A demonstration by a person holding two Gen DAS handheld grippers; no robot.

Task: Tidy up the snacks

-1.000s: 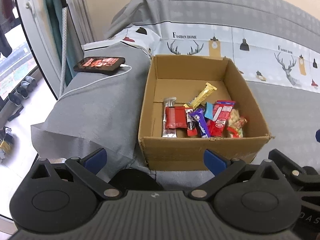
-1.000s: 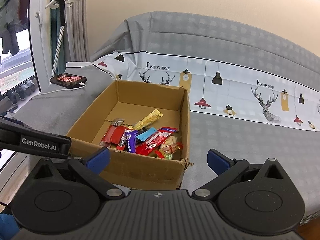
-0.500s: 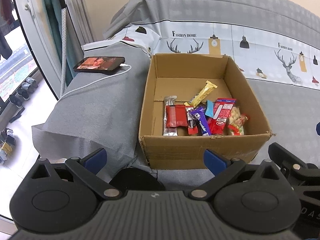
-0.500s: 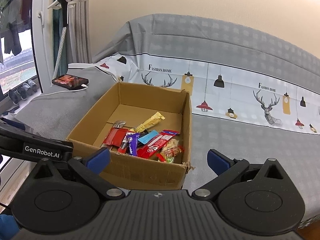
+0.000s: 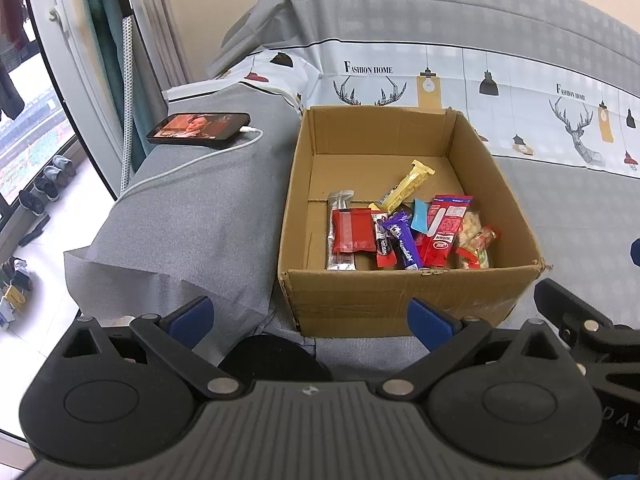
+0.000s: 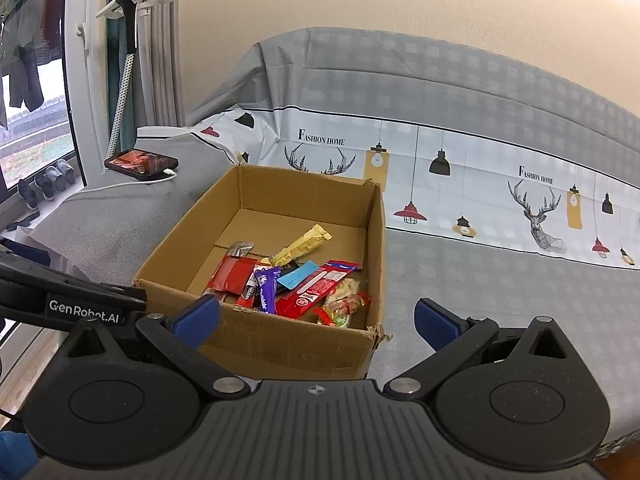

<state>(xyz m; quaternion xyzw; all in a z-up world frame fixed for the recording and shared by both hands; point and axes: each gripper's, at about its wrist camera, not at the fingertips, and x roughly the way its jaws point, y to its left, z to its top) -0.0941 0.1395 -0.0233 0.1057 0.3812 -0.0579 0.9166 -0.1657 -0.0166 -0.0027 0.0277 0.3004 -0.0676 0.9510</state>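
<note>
An open cardboard box (image 5: 404, 300) (image 6: 280, 344) stands on a grey covered bed. Several snack packets lie in its near half: a red packet (image 5: 353, 229) (image 6: 231, 275), a purple bar (image 5: 403, 243) (image 6: 267, 289), a yellow bar (image 5: 408, 187) (image 6: 302, 245), a red-and-white packet (image 5: 442, 230) (image 6: 316, 292) and a clear bag of sweets (image 5: 476, 240) (image 6: 344, 304). My left gripper (image 5: 310, 320) is open and empty, just in front of the box. My right gripper (image 6: 316, 320) is open and empty, in front of the box's near right corner.
A phone (image 5: 199, 127) (image 6: 141, 164) with a lit screen and a white cable (image 5: 192, 162) lies on the bed left of the box. A window, curtains and shoes on the floor (image 5: 44, 184) are at the far left. The patterned bed cover (image 6: 500, 216) stretches right.
Both grippers have drawn back and risen slightly, so the box sits a little lower and farther in both views. The snacks have not moved. The phone screen picture changed.
</note>
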